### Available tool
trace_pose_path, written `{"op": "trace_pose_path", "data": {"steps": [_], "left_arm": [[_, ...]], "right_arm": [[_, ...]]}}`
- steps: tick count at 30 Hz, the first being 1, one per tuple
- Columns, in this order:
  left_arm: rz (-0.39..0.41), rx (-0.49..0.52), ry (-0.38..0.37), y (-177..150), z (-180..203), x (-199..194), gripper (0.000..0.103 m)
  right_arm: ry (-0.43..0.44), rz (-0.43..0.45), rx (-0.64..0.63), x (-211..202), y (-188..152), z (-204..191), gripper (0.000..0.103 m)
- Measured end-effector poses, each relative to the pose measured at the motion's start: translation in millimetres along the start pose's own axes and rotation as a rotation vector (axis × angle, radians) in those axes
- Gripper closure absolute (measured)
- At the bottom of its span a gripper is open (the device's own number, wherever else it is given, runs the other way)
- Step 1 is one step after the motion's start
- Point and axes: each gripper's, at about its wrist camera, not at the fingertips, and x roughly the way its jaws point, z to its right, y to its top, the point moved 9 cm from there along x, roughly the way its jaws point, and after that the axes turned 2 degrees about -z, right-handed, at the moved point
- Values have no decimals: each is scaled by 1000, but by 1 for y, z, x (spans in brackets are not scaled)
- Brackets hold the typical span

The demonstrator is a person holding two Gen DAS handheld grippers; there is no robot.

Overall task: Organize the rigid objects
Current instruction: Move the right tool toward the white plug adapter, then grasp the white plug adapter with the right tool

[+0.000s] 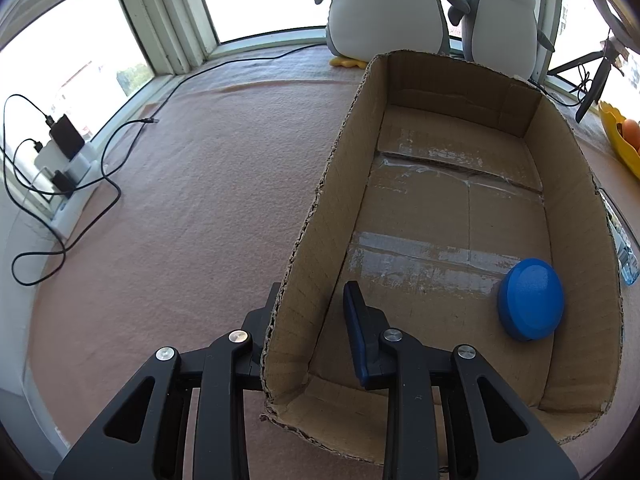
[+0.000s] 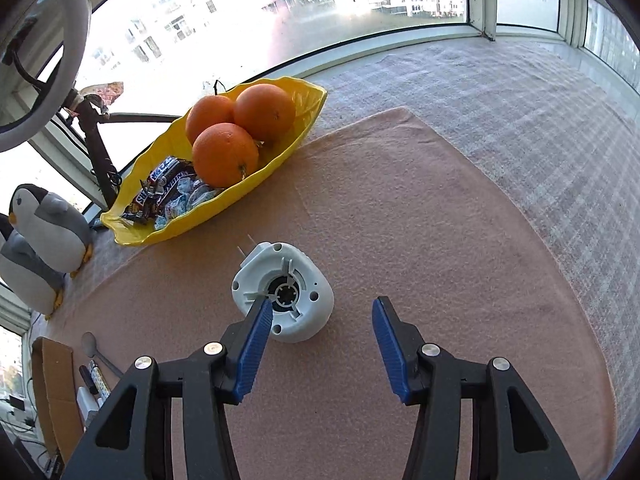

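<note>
The left claw (image 1: 312,320) is clenched on the left wall of the cardboard box (image 1: 576,184), one finger outside and one inside. A blue puck (image 1: 531,299) is seen inside the box at about 4 o'clock. The right claw (image 2: 322,316) is held released over the pink worktop (image 2: 420,220); the white plug-in device (image 2: 292,280) lies at 11 o'clock of it, overlapped by the left fingertip (image 2: 262,312).

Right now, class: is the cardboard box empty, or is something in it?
Not empty. A blue disc lies on the floor of the cardboard box; nothing else shows inside.
</note>
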Motion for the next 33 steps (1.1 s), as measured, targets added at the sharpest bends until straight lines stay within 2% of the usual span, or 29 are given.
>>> {"op": "trace_pose_path", "data": {"steps": [5,12,14,29,33], "left_arm": [[-2,1,6,0,-1,0,75],[-2,0,5,0,0,0,75],[-2,0,5,0,0,0,75],[-1,4,5,0,0,0,75],[0,3,5,0,0,0,76]], "right_arm": [[-14,-29,-9,14,5,1,63],[19,-57,5,26,5,-1,71],[41,-60,8,26,5,-4,81],[45,-51,-1,14,-10,-12,83],[80,-45,12,7,-15,-18,83]]}}
